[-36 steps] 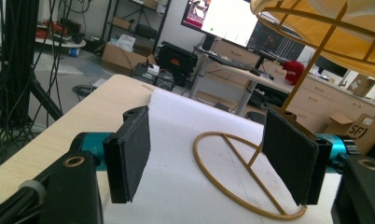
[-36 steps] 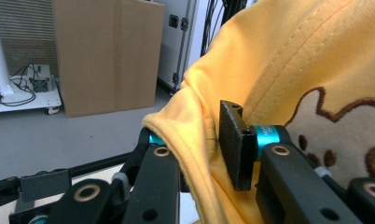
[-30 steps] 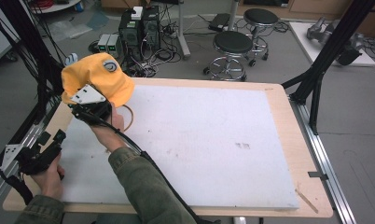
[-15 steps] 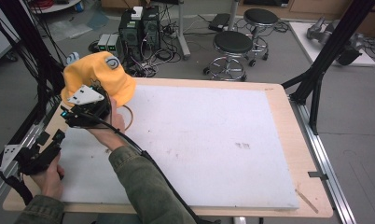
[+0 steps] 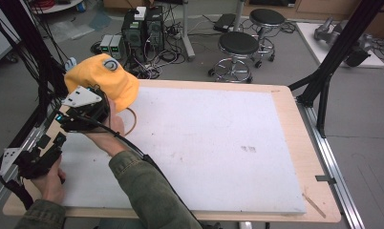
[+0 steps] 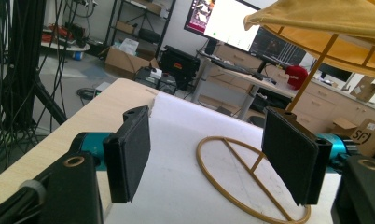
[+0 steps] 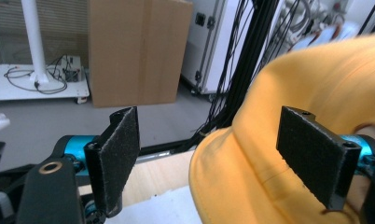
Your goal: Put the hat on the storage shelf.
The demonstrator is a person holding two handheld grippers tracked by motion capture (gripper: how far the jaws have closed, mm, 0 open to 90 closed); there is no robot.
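Broadly, the open room lies to the right: the white foam-like mat (image 5: 214,148) covering the pale wooden desk (image 5: 288,102) is bare from its middle to its right and near edges, apart from a few small dark marks right of centre. A strip of bare wood runs along the desk's far and right edges.

The things crowd the far left corner. There the orange-yellow fabric cap (image 5: 101,78) sits raised on a thin tan wire stand (image 6: 251,179), whose round base ring lies flat on the mat, its slanted stem rising up under the cap.

The right hand-held gripper (image 5: 82,107), with its grey three-cornered plate on top, is held just beside the cap's near side; in the right gripper view its black jaws are spread wide, with the cap's brim lying between them and close to the right jaw, nothing clamped. The left hand-held gripper (image 5: 39,155) is at the desk's near left edge, well apart from the cap, its jaws released wide with the stand's ring seen beyond the gap.

Beyond the far edge are two round black stools (image 5: 238,45), computer boxes with tangled cables on the grey floor, and black frame posts at both sides.
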